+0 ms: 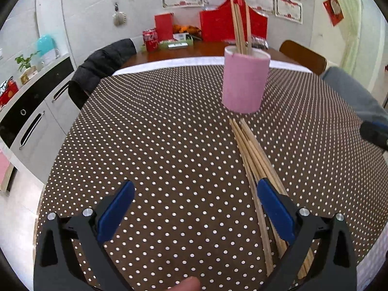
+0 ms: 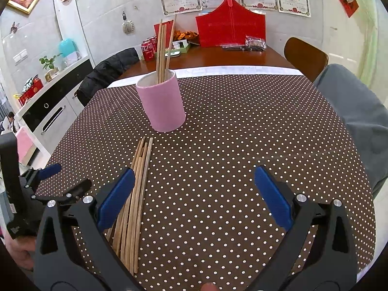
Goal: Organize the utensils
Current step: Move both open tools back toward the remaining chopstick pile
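Observation:
A pink cylindrical holder (image 1: 245, 80) (image 2: 161, 101) stands upright on the dotted tablecloth with three wooden chopsticks (image 1: 240, 26) (image 2: 163, 48) standing in it. A bundle of several loose chopsticks (image 1: 254, 155) (image 2: 138, 189) lies flat on the cloth just in front of the holder. My left gripper (image 1: 194, 189) is open and empty above the cloth, its right finger over the bundle. My right gripper (image 2: 194, 177) is open and empty, its left finger over the bundle. The left gripper also shows at the right wrist view's left edge (image 2: 48, 181).
The brown dotted tablecloth (image 1: 157, 133) (image 2: 242, 133) covers the near table. Behind it are a red box (image 2: 230, 29), red cans (image 2: 148, 48) and snack packs. A chair with a dark jacket (image 1: 104, 63) stands left, a wooden chair (image 2: 305, 55) right. A grey sleeve (image 2: 359, 111) reaches along the right.

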Tool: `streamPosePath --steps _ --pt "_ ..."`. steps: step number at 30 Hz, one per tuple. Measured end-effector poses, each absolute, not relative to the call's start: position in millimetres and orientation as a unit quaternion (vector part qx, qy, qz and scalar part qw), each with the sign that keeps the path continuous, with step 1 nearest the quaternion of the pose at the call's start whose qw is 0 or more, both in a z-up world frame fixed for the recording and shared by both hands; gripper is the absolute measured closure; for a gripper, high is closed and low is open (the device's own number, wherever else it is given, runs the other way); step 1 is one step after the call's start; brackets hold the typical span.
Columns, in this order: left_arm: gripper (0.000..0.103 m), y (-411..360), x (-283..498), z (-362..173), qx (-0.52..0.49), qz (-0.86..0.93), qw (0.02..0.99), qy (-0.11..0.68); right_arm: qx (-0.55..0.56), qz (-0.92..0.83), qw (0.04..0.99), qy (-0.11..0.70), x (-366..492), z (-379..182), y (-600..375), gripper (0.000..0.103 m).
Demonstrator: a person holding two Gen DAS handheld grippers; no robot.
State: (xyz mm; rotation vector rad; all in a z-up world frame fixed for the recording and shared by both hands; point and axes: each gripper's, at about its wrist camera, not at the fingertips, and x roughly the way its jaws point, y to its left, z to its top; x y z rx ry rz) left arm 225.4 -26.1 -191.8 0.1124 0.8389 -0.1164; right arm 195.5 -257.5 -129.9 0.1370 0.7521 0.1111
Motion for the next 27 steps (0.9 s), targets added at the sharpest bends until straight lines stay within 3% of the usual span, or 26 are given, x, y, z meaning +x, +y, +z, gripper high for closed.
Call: streamPosePath --steps 14,27 --pt "0.004 -47 245 -236 0.089 -0.063 0.878 0.467 0.070 0.057 0.918 0.385 201 -145 -261 0.006" --pt "0.004 -55 245 -232 0.081 -0.080 0.877 0.468 0.072 0.058 0.914 0.396 203 -155 -263 0.006"
